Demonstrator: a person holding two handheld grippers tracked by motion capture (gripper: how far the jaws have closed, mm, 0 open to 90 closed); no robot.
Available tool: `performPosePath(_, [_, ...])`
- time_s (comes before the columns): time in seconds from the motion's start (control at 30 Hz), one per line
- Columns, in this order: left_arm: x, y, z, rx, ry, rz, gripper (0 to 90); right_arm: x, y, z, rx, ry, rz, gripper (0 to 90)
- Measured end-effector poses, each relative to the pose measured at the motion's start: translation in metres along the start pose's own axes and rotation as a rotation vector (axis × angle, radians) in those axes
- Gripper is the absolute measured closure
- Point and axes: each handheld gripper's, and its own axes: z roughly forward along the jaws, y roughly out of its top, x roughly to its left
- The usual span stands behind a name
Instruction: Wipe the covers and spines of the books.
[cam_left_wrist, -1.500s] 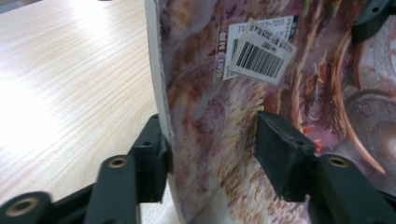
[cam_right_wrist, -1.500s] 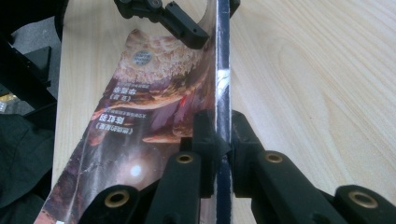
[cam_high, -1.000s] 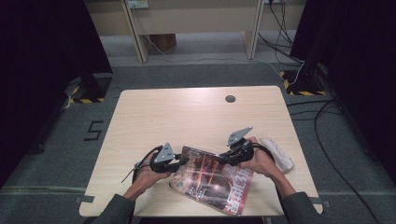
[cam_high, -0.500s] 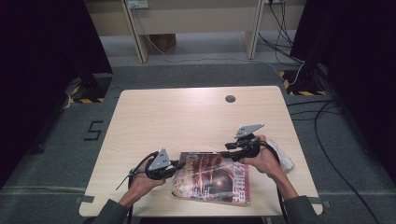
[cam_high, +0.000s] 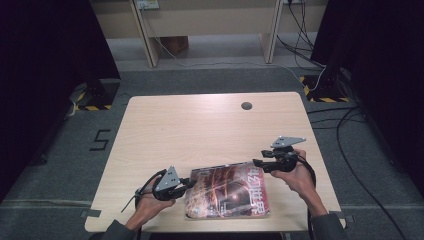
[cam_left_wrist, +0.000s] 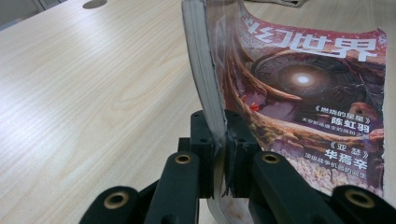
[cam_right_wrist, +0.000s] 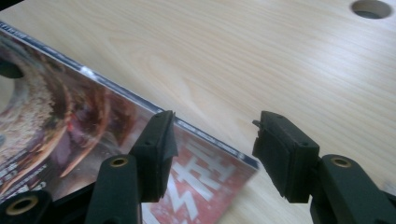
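One magazine (cam_high: 228, 191) lies on the near part of the worktop (cam_high: 210, 125), between two hands, each with a gripper. The left gripper (cam_high: 189, 184) has its jaws pinched on the magazine's left edge. The right gripper (cam_high: 256, 162) is at the magazine's far right corner; its jaws have just been opening and now stand spread, with the corner below and between them but no pad pressing on it. One round hole (cam_high: 246, 105) sits in the worktop near its far edge.

The left gripper view shows what the high view cannot: the gripped edge of the magazine (cam_left_wrist: 289, 93) is lifted and curls upward, the stack of page edges is visible, and white characters are printed across the dark red cover. The right gripper view shows the magazine's corner (cam_right_wrist: 219, 172) lying flat on the wood, with bare worktop beyond it. The high view alone takes in both forearms and the grey floor (cam_high: 350, 100) with one cable (cam_high: 360, 175) trailing across it.
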Motion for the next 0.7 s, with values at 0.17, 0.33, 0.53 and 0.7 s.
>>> performPosePath(0.17, [-0.001, 0.000, -0.001, 0.002, -0.004, -0.009, 83.8, -0.006, -0.010, -0.010, 0.001, -0.056, 0.023, 46.1])
performPosePath(0.33, [-0.002, 0.000, -0.001, 0.002, -0.005, -0.014, 83.8, -0.015, -0.018, -0.023, 0.001, -0.121, 0.039, 45.6])
performPosePath(0.53, [-0.002, 0.000, -0.002, 0.002, -0.002, -0.014, 83.7, -0.032, -0.028, -0.039, 0.004, -0.199, 0.081, 46.2])
performPosePath(0.7, [-0.003, 0.000, -0.002, 0.002, -0.004, -0.015, 83.6, -0.043, -0.039, -0.043, 0.034, -0.243, 0.115, 46.4])
